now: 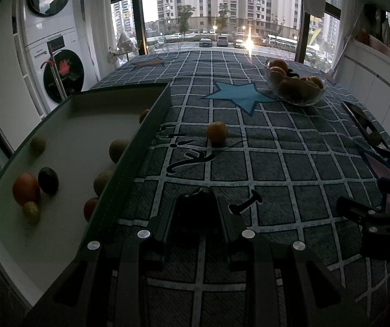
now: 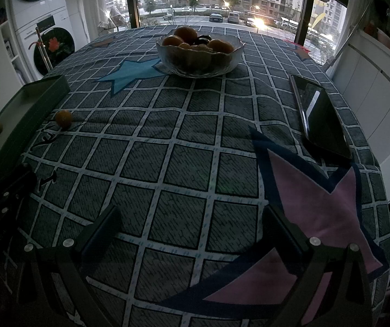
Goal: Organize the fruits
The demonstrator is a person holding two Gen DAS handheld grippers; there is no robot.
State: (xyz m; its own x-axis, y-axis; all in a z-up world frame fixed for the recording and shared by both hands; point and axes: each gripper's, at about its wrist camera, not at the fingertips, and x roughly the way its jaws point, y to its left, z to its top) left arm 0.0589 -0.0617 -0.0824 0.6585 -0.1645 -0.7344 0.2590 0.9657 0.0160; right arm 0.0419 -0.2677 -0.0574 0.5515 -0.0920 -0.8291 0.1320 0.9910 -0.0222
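A loose orange (image 1: 216,133) (image 2: 64,118) lies on the checked tablecloth just right of the white tray (image 1: 80,125) (image 2: 35,96). The tray holds several fruits, among them an orange one (image 1: 26,192), a dark plum (image 1: 48,180) and greenish ones (image 1: 118,150). A glass bowl (image 1: 314,96) (image 2: 233,62) piled with oranges and dark fruit stands at the far side. My left gripper (image 1: 198,197) is shut with nothing in it, low over the cloth beside the tray's near corner. My right gripper (image 2: 192,219) is open and empty over the cloth's middle.
A dark tablet (image 2: 320,114) (image 1: 366,125) lies near the table's right edge. A stacked washer and dryer (image 1: 56,54) stand left of the table, white cabinets to the right, and windows behind. The left gripper's body shows at the lower left of the right wrist view.
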